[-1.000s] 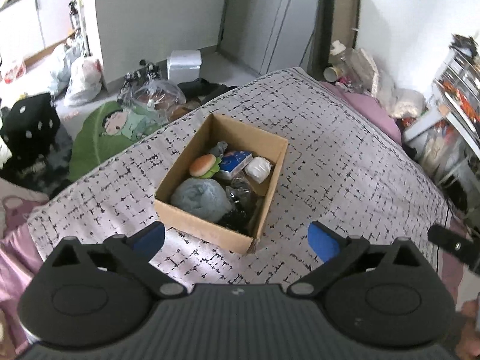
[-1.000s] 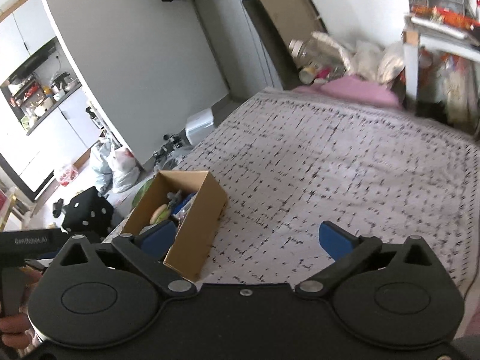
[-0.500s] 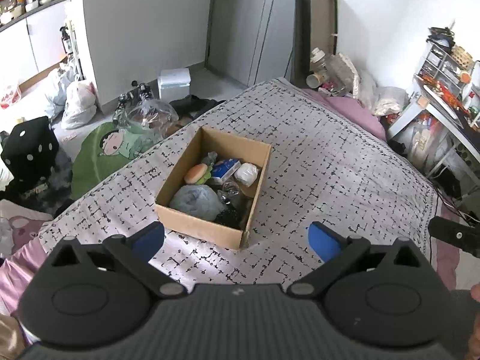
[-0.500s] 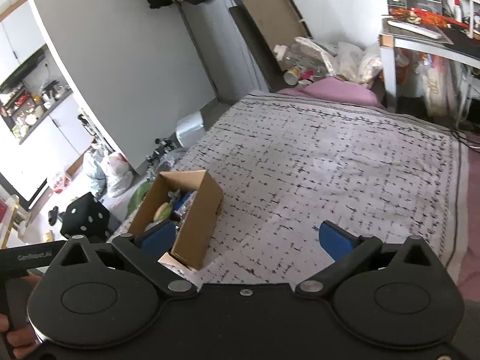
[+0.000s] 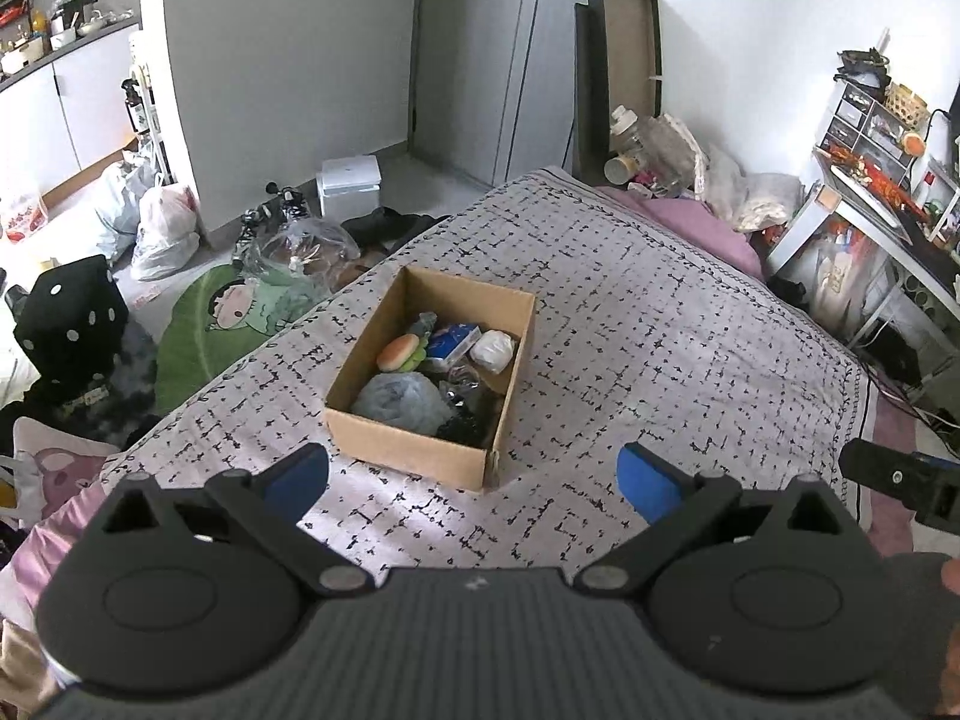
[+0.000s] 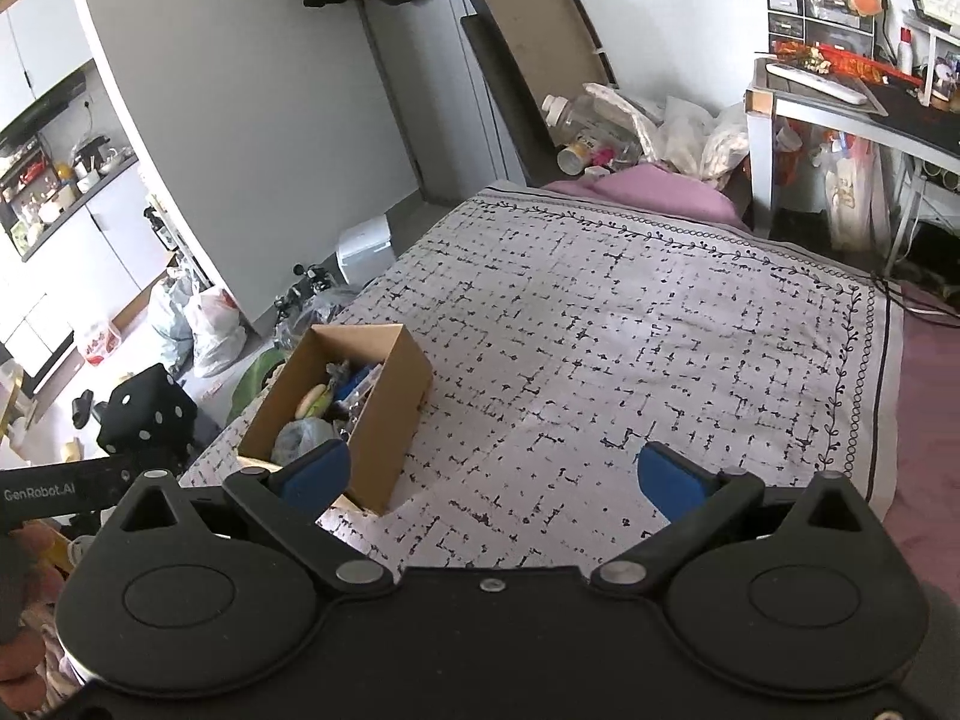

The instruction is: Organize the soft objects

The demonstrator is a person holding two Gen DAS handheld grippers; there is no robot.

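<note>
A brown cardboard box [image 5: 414, 456] stands on the patterned bed cover [image 5: 660, 348]. Inside it lie a burger toy [image 5: 397, 351], a grey-blue soft bundle [image 5: 399, 399], a blue-and-white pack [image 5: 454, 341], a white ball [image 5: 493, 349] and dark items. My left gripper [image 5: 474, 480] is open and empty, high above and in front of the box. My right gripper [image 6: 492, 474] is open and empty, to the right of the box [image 6: 384, 432], above the bed cover [image 6: 630, 348]. The burger toy [image 6: 313, 401] shows there too.
The floor left of the bed holds a black dice cushion [image 5: 72, 324], a green cartoon cushion [image 5: 204, 330], plastic bags [image 5: 162, 228] and a white bin [image 5: 350, 185]. A cluttered desk [image 6: 852, 108] stands at the right. Bottles and bags [image 5: 672, 162] lie past the bed's far end.
Both grippers have risen and drawn back from the bed, so the box looks smaller and more of the room shows. Both stay open and empty.
</note>
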